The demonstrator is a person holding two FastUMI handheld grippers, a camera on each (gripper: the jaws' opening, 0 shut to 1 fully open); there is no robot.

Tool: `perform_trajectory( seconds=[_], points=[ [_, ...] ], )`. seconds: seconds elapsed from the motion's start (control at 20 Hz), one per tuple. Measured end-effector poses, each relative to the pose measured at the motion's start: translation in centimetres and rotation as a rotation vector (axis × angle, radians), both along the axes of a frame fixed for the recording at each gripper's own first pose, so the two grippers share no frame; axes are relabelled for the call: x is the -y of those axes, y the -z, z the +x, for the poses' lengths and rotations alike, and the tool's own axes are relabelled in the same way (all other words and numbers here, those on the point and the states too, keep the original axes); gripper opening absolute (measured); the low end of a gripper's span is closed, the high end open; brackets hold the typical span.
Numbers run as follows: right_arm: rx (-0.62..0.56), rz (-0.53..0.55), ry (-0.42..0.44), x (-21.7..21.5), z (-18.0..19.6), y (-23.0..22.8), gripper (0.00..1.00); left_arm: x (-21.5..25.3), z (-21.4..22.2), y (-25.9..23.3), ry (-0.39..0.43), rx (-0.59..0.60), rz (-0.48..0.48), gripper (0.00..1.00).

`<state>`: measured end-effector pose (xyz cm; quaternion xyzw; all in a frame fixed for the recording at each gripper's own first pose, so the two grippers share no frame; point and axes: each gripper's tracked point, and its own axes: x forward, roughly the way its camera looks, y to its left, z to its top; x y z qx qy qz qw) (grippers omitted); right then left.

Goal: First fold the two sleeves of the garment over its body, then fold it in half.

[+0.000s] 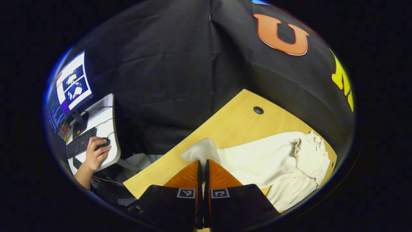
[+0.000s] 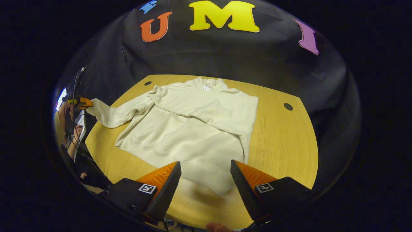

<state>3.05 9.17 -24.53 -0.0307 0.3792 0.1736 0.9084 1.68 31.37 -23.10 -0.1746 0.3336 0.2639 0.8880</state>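
A cream sweatshirt [image 2: 193,129] lies spread on the wooden table [image 2: 283,141], collar at the far side. One sleeve [image 2: 209,114] lies folded slantwise over its body. The other sleeve [image 2: 112,116] stretches out towards the table's left edge. My left gripper [image 1: 202,161] is shut on that sleeve's cuff [image 1: 201,149], with a sliver of cloth between the fingers. In the right gripper view the left gripper [image 2: 84,102] is at the far left, holding the cuff. My right gripper [image 2: 205,166] hangs open above the hem [image 2: 206,180], with nothing between its fingers.
The table has a cable hole near each far corner [image 2: 288,106] [image 2: 148,83]. Left of the table stands a white desk [image 1: 107,129] with a monitor [image 1: 72,85] and a keyboard [image 1: 80,141]; a person's hand [image 1: 96,153] rests on a mouse there. Black cloth walls the booth behind.
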Motion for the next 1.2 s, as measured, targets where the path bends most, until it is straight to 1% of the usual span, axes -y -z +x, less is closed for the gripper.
perform_trajectory(
  seconds=[0.2, 0.3, 0.45, 0.5, 0.55, 0.7, 0.75, 0.9, 1.0, 1.2],
  points=[
    [0.009, 0.008, 0.018, 3.9, 1.5, 0.0, 0.96, 7.7, 6.5, -4.4, 0.103, 0.052, 0.017, 0.03],
    [0.014, 0.004, 0.032, 5.9, 2.3, 0.2, 0.96, 12.1, 10.0, -5.7, 0.165, 0.068, 0.023, 0.03],
    [0.003, 0.011, 0.064, 8.8, 3.2, 0.6, 0.96, 20.4, 15.1, -7.1, 0.282, 0.107, -0.012, 0.04],
    [-0.001, 0.009, 0.077, 9.7, 3.6, 0.9, 0.96, 22.8, 16.9, -7.7, 0.319, 0.114, -0.008, 0.04],
    [-0.005, 0.006, 0.089, 10.5, 3.9, 1.2, 0.96, 25.3, 18.6, -7.9, 0.356, 0.112, -0.002, 0.03],
    [-0.022, 0.002, 0.128, 13.1, 4.5, 1.8, 0.96, 33.6, 22.8, -8.2, 0.468, 0.118, -0.044, 0.04],
    [-0.021, -0.007, 0.143, 13.8, 4.9, 2.0, 0.96, 36.6, 24.1, -8.3, 0.508, 0.115, -0.039, 0.03],
    [-0.053, -0.006, 0.179, 15.1, 5.8, 3.2, 0.96, 44.4, 26.6, -8.1, 0.627, 0.106, -0.029, 0.04],
    [-0.075, 0.006, 0.205, 15.5, 5.8, 3.9, 0.96, 49.9, 27.6, -7.7, 0.702, 0.094, -0.049, 0.03],
    [-0.102, 0.000, 0.236, 16.0, 5.3, 5.0, 0.96, 58.4, 28.9, -6.6, 0.810, 0.048, -0.070, 0.03]
  ],
)
